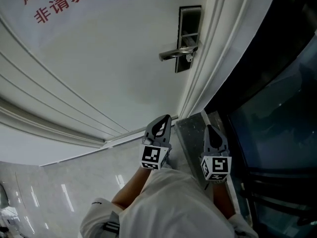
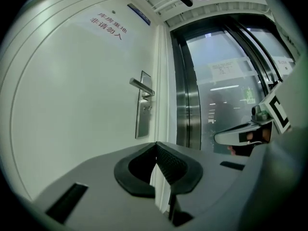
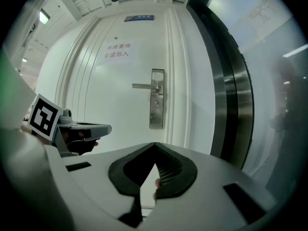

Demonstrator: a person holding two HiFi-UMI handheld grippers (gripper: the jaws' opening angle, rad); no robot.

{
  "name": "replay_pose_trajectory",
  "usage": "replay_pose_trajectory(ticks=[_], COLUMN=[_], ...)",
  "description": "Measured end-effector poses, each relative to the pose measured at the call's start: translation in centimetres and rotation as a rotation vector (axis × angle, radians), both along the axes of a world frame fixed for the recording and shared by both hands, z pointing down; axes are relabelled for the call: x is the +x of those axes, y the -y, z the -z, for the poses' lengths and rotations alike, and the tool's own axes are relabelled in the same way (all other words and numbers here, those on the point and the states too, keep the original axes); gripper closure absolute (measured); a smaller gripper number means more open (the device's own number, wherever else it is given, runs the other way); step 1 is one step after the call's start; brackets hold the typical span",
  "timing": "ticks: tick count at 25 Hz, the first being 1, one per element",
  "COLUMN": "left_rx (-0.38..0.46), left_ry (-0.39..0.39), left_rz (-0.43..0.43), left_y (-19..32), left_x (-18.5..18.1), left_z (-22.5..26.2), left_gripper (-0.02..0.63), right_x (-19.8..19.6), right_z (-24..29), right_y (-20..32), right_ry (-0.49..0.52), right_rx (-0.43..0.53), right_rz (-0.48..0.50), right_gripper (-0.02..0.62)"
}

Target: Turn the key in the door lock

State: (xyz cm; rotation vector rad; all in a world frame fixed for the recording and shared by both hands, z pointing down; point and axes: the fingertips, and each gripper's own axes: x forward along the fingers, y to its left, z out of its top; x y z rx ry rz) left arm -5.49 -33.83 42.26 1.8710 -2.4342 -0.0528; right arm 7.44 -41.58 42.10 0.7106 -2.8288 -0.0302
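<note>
I hold my left gripper [image 1: 162, 123] and right gripper [image 1: 211, 132], jaws together on nothing, well apart from the door lock [image 1: 190, 31], where a key [image 1: 188, 58] seems to sit below the handle [image 1: 173, 54].

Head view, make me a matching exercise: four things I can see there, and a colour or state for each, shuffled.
Things:
1 door handle
2 lettering
3 left gripper
4 glass panel

Colour or state:
A red
B jaws shut, touching nothing
C dark
D silver metal

Pairs: 1-D, 2-A, 3-B, 4-C.
</note>
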Motion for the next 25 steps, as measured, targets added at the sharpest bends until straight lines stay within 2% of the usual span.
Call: replay_pose_trajectory(ticks=[7,14,19,25], left_rx=[0.037,0.023,0.016,0.043], left_ry=[0.022,0.062,0.083,0.095], left_rz=[0.008,-0.026,-0.047,-0.026], left_y=[1.3,1.9,2.3,2.7], left_x=[-3.9,-4.9,-4.9,-6.1], left_z=[1.8,2.8,3.3,4.8], left_gripper=[0.597,0.597,0.597,0.597], right_x=[-5.9,-9.8,-11.8,-14.8], right_z=[2.1,4.3,5.8,8.4], right_y=[2.0,3.2,3.9,5.9], right_ry=[-0.077,-0.194,-0.312,-0.4], right_rx=[0.171,0.37,0.552,0.802], right_rz=[0.048,0.108,0.157,0.123], right_gripper=[0.603,0.603,0.603,0.603])
